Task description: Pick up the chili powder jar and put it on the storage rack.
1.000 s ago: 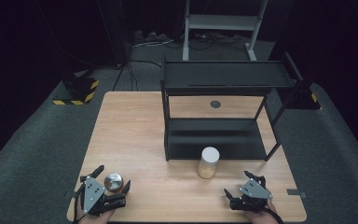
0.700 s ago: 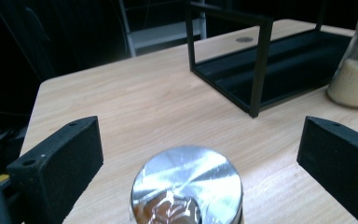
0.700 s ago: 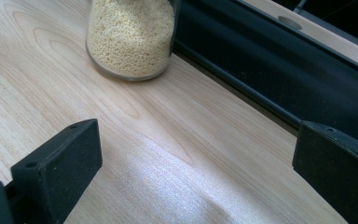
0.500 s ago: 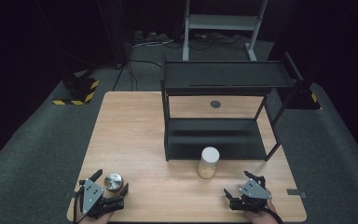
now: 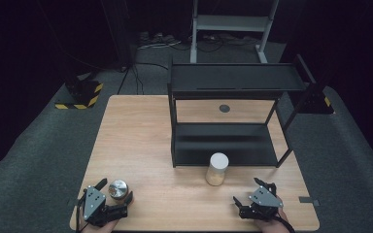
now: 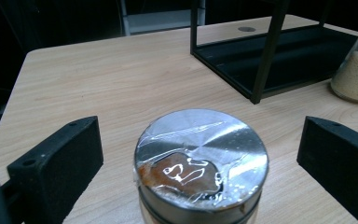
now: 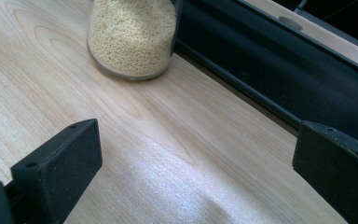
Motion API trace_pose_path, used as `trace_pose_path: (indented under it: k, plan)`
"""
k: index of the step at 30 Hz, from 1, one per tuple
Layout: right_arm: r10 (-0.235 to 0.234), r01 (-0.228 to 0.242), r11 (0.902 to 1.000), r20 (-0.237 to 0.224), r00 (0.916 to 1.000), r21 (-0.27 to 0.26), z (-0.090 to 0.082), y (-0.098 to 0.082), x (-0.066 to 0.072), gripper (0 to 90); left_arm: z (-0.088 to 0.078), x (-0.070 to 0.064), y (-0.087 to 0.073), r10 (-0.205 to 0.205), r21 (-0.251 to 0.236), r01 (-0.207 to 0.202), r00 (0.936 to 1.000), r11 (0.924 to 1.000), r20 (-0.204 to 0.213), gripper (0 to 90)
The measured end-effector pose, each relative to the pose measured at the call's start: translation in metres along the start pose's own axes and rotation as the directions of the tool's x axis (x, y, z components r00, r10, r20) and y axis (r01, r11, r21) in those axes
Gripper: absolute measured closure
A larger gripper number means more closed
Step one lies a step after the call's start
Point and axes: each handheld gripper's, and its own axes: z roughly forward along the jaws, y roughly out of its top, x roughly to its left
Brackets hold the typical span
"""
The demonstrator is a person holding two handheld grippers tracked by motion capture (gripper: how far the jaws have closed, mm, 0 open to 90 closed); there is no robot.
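While our left gripper (image 6: 200,154) stands apart around the foil-capped jar (image 6: 200,163) near the table's (image 5: 141,141) front-left corner, our right gripper (image 7: 196,163) stands apart, empty. Closing on the slick lid could tip the jar.

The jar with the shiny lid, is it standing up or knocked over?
Standing up. The jar with the shiny lid sits on the table with its flat lid facing up, between the left tool's open jaws.

grain jar's (image 7: 131,35) top and silver-lidded jar's (image 6: 200,163) base cut off.
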Motion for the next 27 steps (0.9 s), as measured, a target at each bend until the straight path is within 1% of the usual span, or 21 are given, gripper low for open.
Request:
trace_pose_path:
  k: [2, 3, 8, 9, 12, 14, 16, 18, 19, 21, 27]
  plan:
    - [0.001, -0.001, 1.0, 0.0, 1.0, 0.0, 0.0, 0.0, 0.0, 0.4, 0.0, 0.002, -0.001, -0.007, 0.006, 0.007, 1.0, 1.0, 0.001, 0.3]
    - [0.0, 0.0, 1.0, 0.0, 1.0, 0.0, 0.0, 0.0, 0.0, 0.4, 0.001, 0.003, -0.002, -0.016, 0.01, 0.016, 0.9999, 0.9998, -0.001, 0.3]
    - [0.0, 0.0, 1.0, 0.0, 1.0, -0.001, 0.0, 0.0, 0.0, 0.4, 0.002, 0.005, -0.004, -0.029, 0.012, 0.029, 0.9996, 0.9995, -0.002, 0.5]
    - [0.001, -0.001, 1.0, 0.0, 1.0, 0.0, 0.0, 0.0, 0.0, 0.4, 0.002, 0.006, -0.005, -0.03, 0.011, 0.03, 0.9995, 0.9995, 0.004, 0.7]
    - [0.0, 0.0, 1.0, -0.001, 1.0, -0.001, 0.0, 0.0, 0.0, 0.4, 0.002, 0.007, -0.006, -0.027, 0.01, 0.027, 0.9996, 0.9996, 0.006, 4.2]
    - [-0.001, 0.001, 1.0, 0.0, 1.0, -0.002, 0.0, 0.0, 0.0, 0.4, 0.002, 0.008, -0.008, -0.035, 0.007, 0.035, 0.9993, 0.9994, 0.012, 7.5]
    - [-0.001, 0.001, 1.0, -0.001, 1.0, -0.001, 0.0, 0.0, -0.001, 0.4, 0.003, 0.009, -0.009, -0.042, 0.009, 0.042, 0.999, 0.9991, 0.017, 8.2]
    - [0.0, 0.0, 1.0, 0.001, 1.0, -0.003, 0.0, -0.001, -0.001, 0.4, 0.004, 0.009, -0.009, -0.041, 0.01, 0.041, 0.999, 0.9991, 0.02, 10.5]
    - [0.002, -0.002, 1.0, 0.002, 1.0, -0.004, 0.0, -0.001, -0.001, 0.4, 0.004, 0.01, -0.01, -0.048, 0.012, 0.048, 0.9985, 0.9988, 0.025, 12.6]
    - [0.003, -0.003, 1.0, 0.002, 1.0, -0.005, 0.0, -0.001, 0.0, 0.4, 0.004, 0.01, -0.011, -0.052, 0.012, 0.052, 0.9983, 0.9986, 0.027, 14.0]
    - [0.002, -0.002, 1.0, 0.002, 1.0, -0.004, 0.0, -0.001, 0.0, 0.4, 0.003, 0.01, -0.013, -0.032, 0.002, 0.032, 0.999, 0.9995, 0.032, 22.4]
